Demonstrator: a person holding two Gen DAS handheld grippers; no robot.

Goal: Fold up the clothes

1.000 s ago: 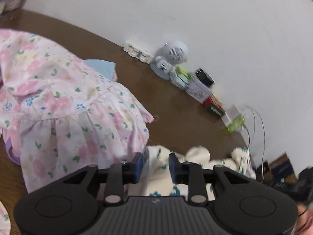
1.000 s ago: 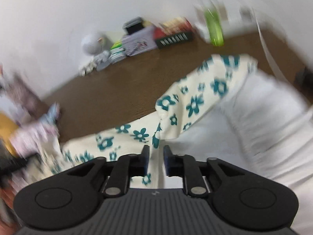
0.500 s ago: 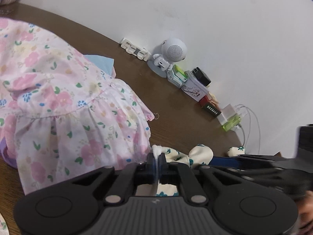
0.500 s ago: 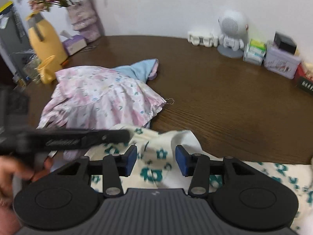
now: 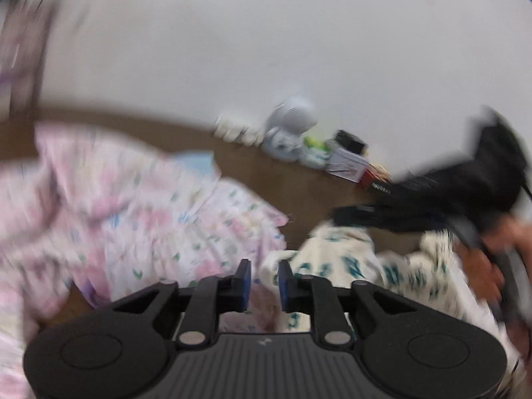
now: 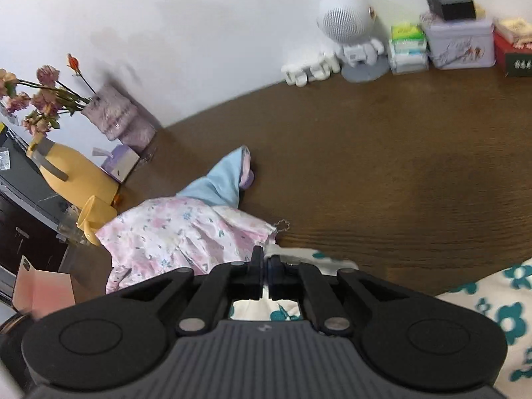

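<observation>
The cream garment with teal flowers (image 6: pixel 498 312) lies crumpled on the brown desk (image 6: pixel 382 166), at the desk's near edge. Its upper edge sits just beside the pink floral dress (image 6: pixel 179 229), on that dress's right side in both views.

The right gripper (image 6: pixel 266 261) has its jaws closed tight on a fold of the cream garment's edge; white fabric shows pinched between the pads and more of it hangs below them.

The left gripper (image 5: pixel 262 274) has its jaws narrowly apart and opening. A lobe of the cream garment (image 5: pixel 332 259) lies just beyond the jaw tips; this view is blurred, and no fabric is seen pressed between the pads. In it the right gripper (image 5: pixel 339 214) reaches over the cream garment from the right, carried by a hand (image 5: pixel 488 259).

A light blue cloth (image 6: pixel 219 183) protrudes from behind the pink floral dress. Farther back, against the wall, stand a white robot figure (image 6: pixel 345 26), a lavender tin (image 6: pixel 459 43) and a yellow jug (image 6: pixel 73 176).
</observation>
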